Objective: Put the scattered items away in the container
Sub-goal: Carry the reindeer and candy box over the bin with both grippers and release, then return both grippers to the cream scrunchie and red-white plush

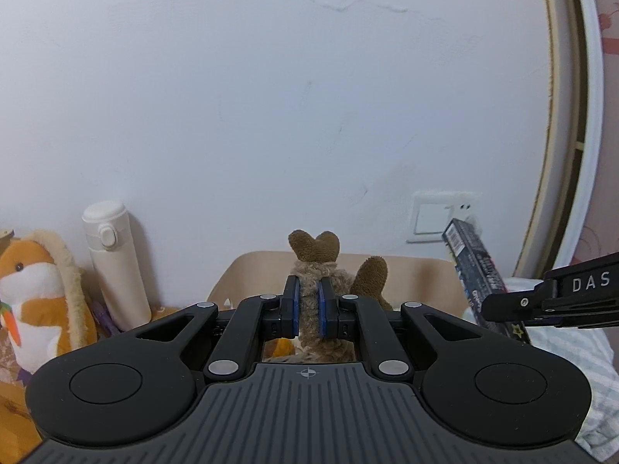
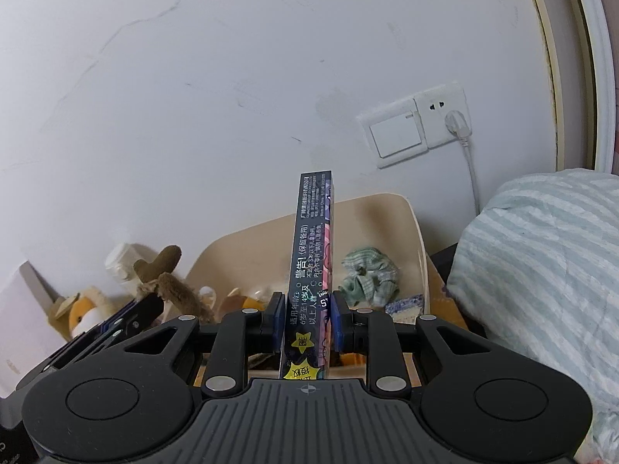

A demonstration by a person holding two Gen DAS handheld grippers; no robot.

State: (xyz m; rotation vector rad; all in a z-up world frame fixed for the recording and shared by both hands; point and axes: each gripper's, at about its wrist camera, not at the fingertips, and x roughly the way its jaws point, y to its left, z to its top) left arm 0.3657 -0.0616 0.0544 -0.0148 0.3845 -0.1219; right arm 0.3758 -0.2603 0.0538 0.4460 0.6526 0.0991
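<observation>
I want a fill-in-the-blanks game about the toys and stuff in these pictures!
1. The left hand-held gripper is shut on a brown ____ toy.
2. The right hand-held gripper holds a dark printed ____.
3. The beige container stands against the ____.
4. In it lies a crumpled green checked ____.

Missing words: plush; box; wall; cloth

Black grippers (image 1: 308, 301), blue-padded fingers (image 1: 296, 301).
</observation>
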